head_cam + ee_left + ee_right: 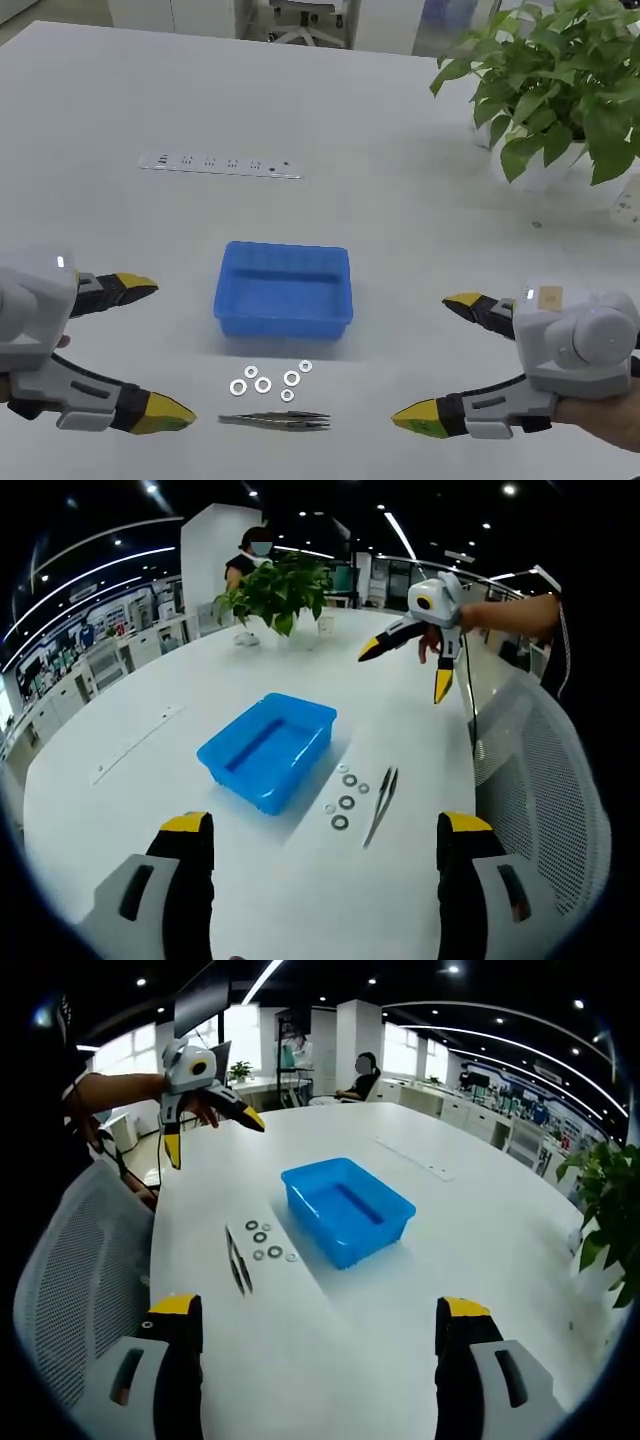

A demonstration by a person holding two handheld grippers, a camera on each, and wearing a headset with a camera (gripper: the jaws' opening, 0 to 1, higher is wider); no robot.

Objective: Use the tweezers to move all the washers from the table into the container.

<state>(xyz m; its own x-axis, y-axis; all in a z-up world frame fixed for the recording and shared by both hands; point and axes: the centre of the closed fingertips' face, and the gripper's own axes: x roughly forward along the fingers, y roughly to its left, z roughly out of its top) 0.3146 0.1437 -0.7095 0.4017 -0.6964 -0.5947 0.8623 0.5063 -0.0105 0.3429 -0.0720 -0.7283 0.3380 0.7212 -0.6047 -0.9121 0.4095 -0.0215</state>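
Observation:
A blue rectangular container (pixel 283 290) stands in the middle of the white table (pixel 400 200). Just in front of it lie several small silver washers (pixel 265 380), and a pair of metal tweezers (pixel 275 420) lies flat nearer the table edge. My left gripper (pixel 165 350) hovers open to the left of them, holding nothing. My right gripper (pixel 425 358) hovers open on the right, also with nothing in it. The left gripper view has the container (pixel 268 748), washers (pixel 346 802) and tweezers (pixel 381 805) ahead of its jaws. In the right gripper view the washers (pixel 265 1240) and tweezers (pixel 238 1260) sit left of the container (pixel 346 1210).
A white power strip (pixel 220 165) lies farther back on the table. A potted green plant (pixel 560 90) stands at the far right corner. A mesh chair back (pixel 540 780) is at the table's near edge. People are in the office behind.

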